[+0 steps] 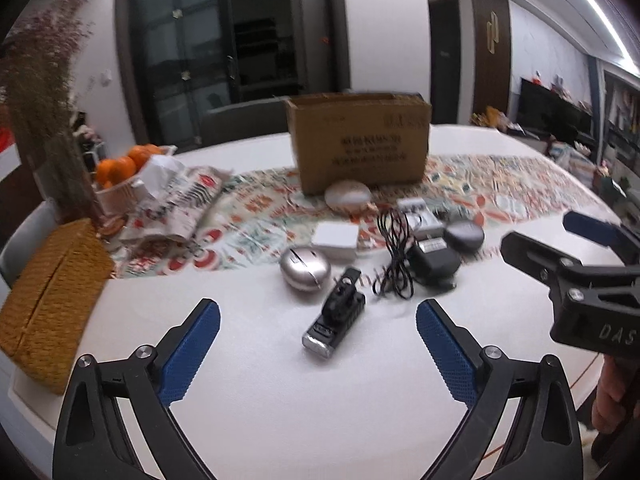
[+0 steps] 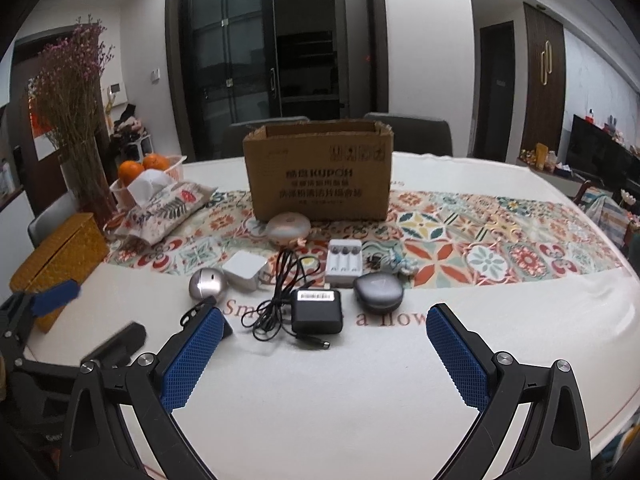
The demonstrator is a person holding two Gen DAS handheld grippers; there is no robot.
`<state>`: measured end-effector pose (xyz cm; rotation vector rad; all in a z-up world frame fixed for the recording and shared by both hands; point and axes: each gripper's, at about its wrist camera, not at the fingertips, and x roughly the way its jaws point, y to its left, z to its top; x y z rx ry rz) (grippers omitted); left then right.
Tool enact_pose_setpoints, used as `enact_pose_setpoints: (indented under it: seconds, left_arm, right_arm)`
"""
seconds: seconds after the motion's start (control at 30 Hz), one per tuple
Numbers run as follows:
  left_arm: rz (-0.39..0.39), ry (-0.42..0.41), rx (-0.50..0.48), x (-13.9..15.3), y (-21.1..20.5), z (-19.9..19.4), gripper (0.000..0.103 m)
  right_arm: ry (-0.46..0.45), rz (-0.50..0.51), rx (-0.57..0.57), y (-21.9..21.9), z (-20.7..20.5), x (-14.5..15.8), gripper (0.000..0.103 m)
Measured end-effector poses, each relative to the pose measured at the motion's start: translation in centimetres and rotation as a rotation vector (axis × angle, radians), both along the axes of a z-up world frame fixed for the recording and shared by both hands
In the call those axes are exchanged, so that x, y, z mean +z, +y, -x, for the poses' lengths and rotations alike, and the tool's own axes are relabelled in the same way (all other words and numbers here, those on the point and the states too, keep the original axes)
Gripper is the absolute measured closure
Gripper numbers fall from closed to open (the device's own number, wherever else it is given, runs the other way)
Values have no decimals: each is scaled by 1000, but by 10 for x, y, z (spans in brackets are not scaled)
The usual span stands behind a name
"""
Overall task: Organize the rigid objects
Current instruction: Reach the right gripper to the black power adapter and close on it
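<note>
Both my grippers spread wide, nothing between the knurled blue pads: left gripper point(image 1: 318, 346), right gripper point(image 2: 326, 350). Black ribbed flashlight point(image 1: 335, 316) lies on the smooth white table point(image 2: 360, 400) ahead of my left; boxy black adapter point(image 2: 317, 311) with coiled cable ahead of my right. Open corrugated cardboard box point(image 2: 320, 172) stands behind.

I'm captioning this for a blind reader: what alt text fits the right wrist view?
Open right gripper hovers over a white table, empty, facing a black adapter with its cable. Behind lie a grey case, white charger, silver egg and an open cardboard box.
</note>
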<state>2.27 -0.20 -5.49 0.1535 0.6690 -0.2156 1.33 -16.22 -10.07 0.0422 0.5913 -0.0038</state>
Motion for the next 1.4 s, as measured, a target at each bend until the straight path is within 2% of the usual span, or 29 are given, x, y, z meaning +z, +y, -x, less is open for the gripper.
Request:
enact_pose_setpoints:
  seconds: [0.23,0.47,0.57,0.93,1.3,1.4]
  left_arm:
    - [-78,-3,-81,-20,-4,-14,11]
    - [-100,44,-165,-35,-10,-35,22]
    - [-89,84,-192,-43,-12,-46,23]
    - [-67,202,-243,-68,-18,-73,41]
    - [-24,270,-236,-82,-18,-89,63]
    - [-18,265,-230,-82,-18,-90,67]
  right_arm:
    - [43,24,23,6,-19,-21,1]
    - [72,39,40,7,-39,-37,4]
    - [99,23,43,4,-53,-45,8]
    - [179,-39,43,-4,-84,-70,19]
    - [217,-59,42,-8,-104,-84,28]
    - [231,-67,40,-9,-108,-88,31]
